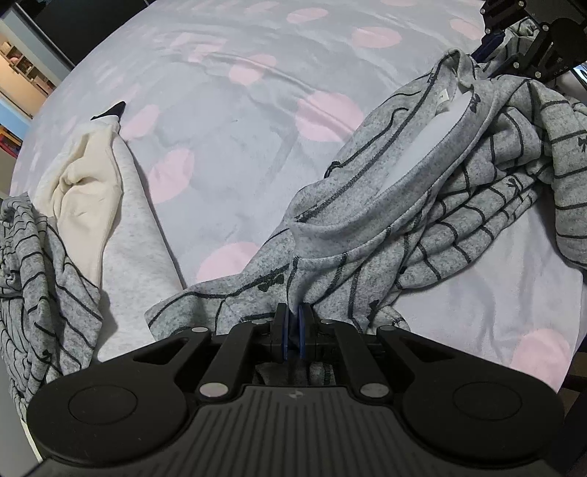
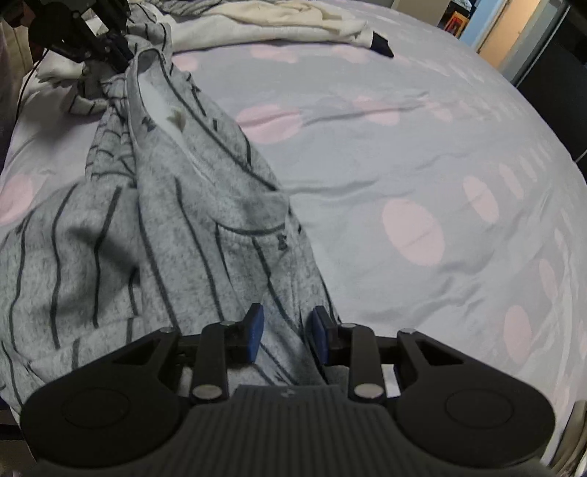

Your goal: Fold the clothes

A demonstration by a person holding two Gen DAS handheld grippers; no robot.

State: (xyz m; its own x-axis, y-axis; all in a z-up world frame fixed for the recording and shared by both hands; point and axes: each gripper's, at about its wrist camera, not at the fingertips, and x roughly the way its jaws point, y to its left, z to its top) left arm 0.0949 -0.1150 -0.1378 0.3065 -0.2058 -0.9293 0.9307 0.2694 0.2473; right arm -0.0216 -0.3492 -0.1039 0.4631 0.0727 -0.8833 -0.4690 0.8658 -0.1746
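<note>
A grey striped garment (image 1: pixel 422 190) with small black bows lies rumpled on the bed, its neck opening and label facing up; it also shows in the right wrist view (image 2: pixel 176 227). My left gripper (image 1: pixel 293 319) is shut on a fold of this garment at its near edge. My right gripper (image 2: pixel 284 330) is open, its blue pads either side of the garment's cloth, which lies between the jaws. The right gripper shows at the top right of the left wrist view (image 1: pixel 513 47), and the left gripper at the top left of the right wrist view (image 2: pixel 91 36).
The bed sheet (image 1: pixel 238 146) is pale lilac with pink dots. A cream and light grey garment (image 1: pixel 95 190) lies at the left, with another grey striped piece (image 1: pixel 36 275) beside it. A doorway (image 2: pixel 491 29) is beyond the bed.
</note>
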